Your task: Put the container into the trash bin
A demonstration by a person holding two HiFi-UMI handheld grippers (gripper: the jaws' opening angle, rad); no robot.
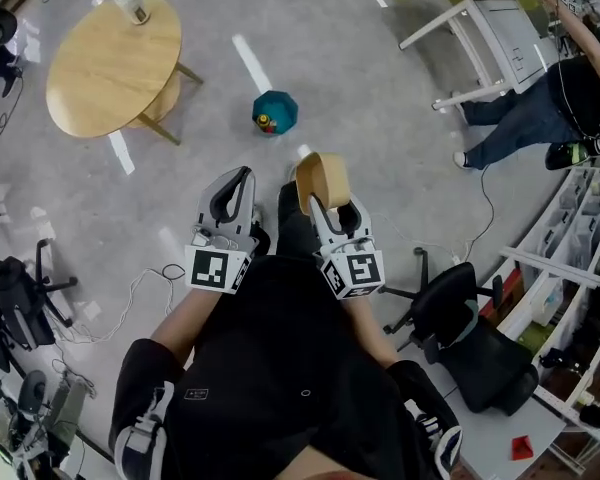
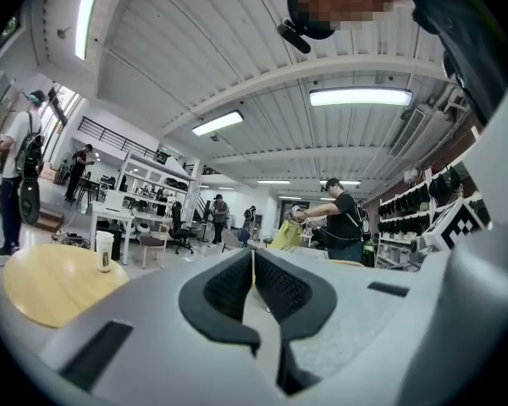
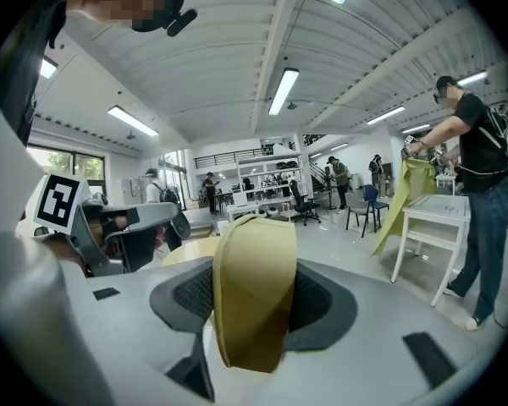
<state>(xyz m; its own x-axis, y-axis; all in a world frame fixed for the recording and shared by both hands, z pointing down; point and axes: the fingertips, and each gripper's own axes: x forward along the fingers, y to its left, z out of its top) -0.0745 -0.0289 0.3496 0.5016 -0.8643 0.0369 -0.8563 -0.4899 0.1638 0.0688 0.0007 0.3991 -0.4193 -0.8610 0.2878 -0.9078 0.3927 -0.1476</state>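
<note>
My right gripper (image 1: 320, 200) is shut on a tan, flattened paper container (image 1: 323, 179), which stands upright between the pads. In the right gripper view the container (image 3: 252, 299) fills the gap between the jaws of the right gripper (image 3: 254, 315) and hides the fingertips. My left gripper (image 1: 240, 180) is shut with nothing in it; its dark pads (image 2: 279, 288) meet along a thin line. A teal trash bin (image 1: 275, 111) stands on the grey floor ahead of both grippers, with a small red and yellow item in it.
A round wooden table (image 1: 110, 63) with a white cup (image 1: 130, 1) stands at the far left. A white table (image 1: 500, 33) and a person (image 1: 550, 98) are at the far right. A black office chair (image 1: 470, 333) and shelves (image 1: 580, 238) are close on my right.
</note>
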